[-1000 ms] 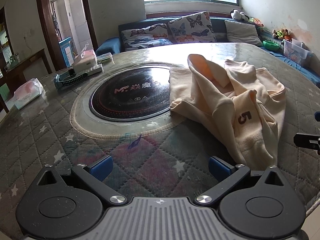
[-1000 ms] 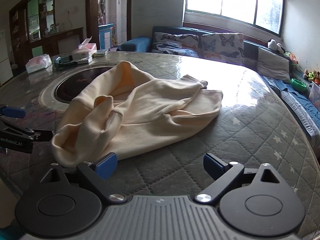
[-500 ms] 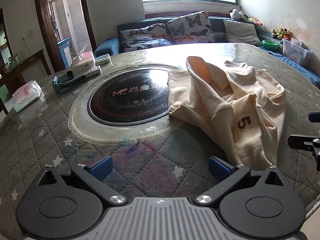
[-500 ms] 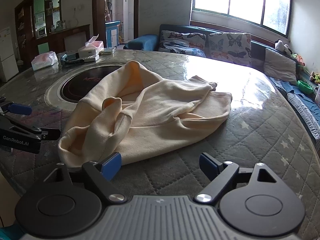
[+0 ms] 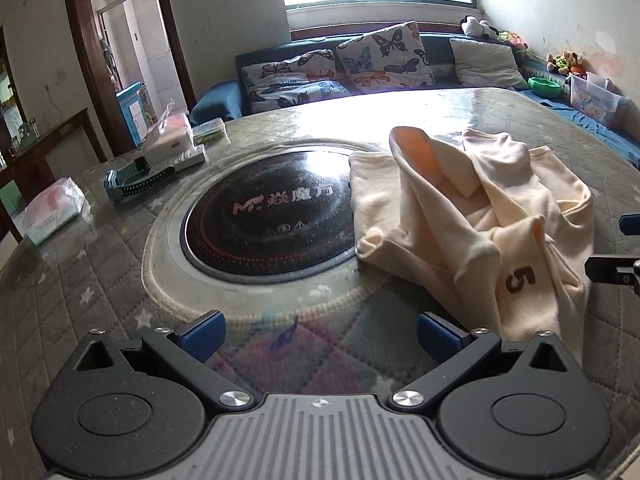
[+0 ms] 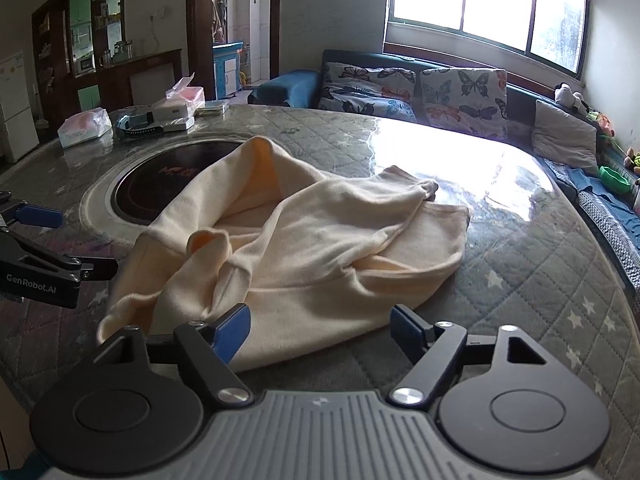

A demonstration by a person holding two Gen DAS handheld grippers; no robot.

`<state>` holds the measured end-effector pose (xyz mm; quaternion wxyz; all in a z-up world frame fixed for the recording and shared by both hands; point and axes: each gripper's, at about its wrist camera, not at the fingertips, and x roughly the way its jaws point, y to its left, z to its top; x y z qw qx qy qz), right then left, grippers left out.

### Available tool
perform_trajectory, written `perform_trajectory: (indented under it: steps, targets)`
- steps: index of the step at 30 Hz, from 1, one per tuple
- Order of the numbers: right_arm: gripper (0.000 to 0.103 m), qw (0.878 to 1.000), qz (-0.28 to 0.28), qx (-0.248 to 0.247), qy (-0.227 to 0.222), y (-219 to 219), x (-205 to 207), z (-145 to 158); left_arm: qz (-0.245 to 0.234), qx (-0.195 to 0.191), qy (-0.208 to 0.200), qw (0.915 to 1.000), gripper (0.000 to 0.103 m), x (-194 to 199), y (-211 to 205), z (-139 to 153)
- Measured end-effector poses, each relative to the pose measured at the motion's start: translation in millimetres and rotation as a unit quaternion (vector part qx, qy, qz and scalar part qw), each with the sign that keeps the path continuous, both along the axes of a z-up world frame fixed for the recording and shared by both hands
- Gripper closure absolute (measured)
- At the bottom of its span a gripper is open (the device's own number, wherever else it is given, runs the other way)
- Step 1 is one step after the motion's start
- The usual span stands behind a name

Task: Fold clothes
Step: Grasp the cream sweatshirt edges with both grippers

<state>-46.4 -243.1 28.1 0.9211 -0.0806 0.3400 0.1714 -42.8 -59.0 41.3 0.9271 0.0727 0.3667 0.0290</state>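
1. A cream sweatshirt [image 5: 472, 224] lies crumpled on the round table [image 5: 80, 272], which is covered by a quilted star-patterned cloth under a glossy sheet. Its left edge overlaps the rim of the black cooktop disc [image 5: 268, 216] set into the table centre.
2. A brown "5" shows on one fold nearest the table's front edge; the rest of any print is buried in the folds, and I cannot tell sleeves from body with certainty.
3. The left gripper [image 5: 318, 332] is spread wide over bare tablecloth, holding nothing, with the sweatshirt just beside its right finger.
4. The right gripper [image 6: 320, 326] is also spread wide and empty; its left blue pad [image 6: 232, 330] overlaps the garment's near hem in the picture, but whether it touches the cloth cannot be told.
5. In the left wrist view only a sliver of the right gripper shows, cut off by the right edge.
6. Window glare washes out the far table surface [image 6: 460, 152].
7. Tissue packs [image 6: 84, 126], a white box [image 6: 174, 112] and a dark strap-like item [image 5: 136, 180] sit at the far-left edge; the strap's identity is unclear.
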Motion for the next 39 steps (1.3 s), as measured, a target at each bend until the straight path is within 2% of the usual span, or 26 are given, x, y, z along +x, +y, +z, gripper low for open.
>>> perform_trajectory:
  steps: [5, 10, 14, 16, 18, 24, 28, 29, 32, 34, 36, 39]
  targets:
    - [0.031, 1.0, -0.005, 0.011, 0.003, -2.1, 17.7, 3.9, 0.001, 0.009, -0.011, 0.9999, 0.0, 20.6, 6.7, 9.2]
    - [0.035, 1.0, -0.018, 0.023, 0.001, -6.1, 42.2, 12.9, -0.003, 0.008, -0.038, 0.9992, 0.0, 46.8, 13.4, 29.4]
    - [0.042, 0.999, -0.027, 0.032, 0.002, -9.1, 62.7, 18.7, -0.037, -0.001, -0.063, 0.9973, 0.003, 68.6, 8.4, 44.6]
    - [0.043, 0.999, -0.03, 0.036, 0.005, -10.5, 74.8, 21.5, -0.061, -0.003, -0.067, 0.9959, 0.01, 81.8, 0.2, 46.2]
    - [0.046, 0.999, -0.033, 0.04, 0.007, -11.0, 88.5, 24.1, -0.084, -0.004, -0.07, 0.994, 0.012, 95.2, -8.5, 47.1]
    - [0.05, 0.998, -0.034, 0.044, 0.015, -10.2, 117.8, 26.3, -0.143, -0.003, -0.043, 0.9888, 0.015, 138.6, -31.7, 32.9]
    - [0.053, 0.998, -0.034, 0.04, 0.024, -9.9, 136.8, 22.0, -0.162, -0.027, -0.014, 0.9863, 0.016, 160.1, -36.3, 21.2]
    - [0.055, 0.998, -0.035, 0.041, 0.027, -10.1, 142.1, 20.3, -0.165, -0.029, -0.007, 0.9859, 0.019, 164.7, -37.3, 17.3]
    - [0.057, 0.998, -0.037, 0.045, 0.038, -9.4, 157.4, 15.1, -0.188, -0.042, 0.011, 0.9812, 0.044, 170.5, -39.2, 7.1]
    - [0.058, 0.997, -0.037, 0.045, 0.043, -7.5, 166.7, 12.0, -0.203, -0.048, 0.017, 0.9779, 0.077, 171.3, -40.2, 1.5]
    - [0.059, 0.997, -0.036, 0.043, 0.048, -2.2, 178.9, 8.0, -0.205, -0.049, 0.014, 0.9775, 0.092, 170.9, -40.9, -1.9]
    - [0.06, 0.997, -0.035, 0.038, 0.055, 7.0, 197.9, 0.8, -0.204, -0.057, 0.002, 0.9773, 0.096, 167.6, -37.8, -1.2]
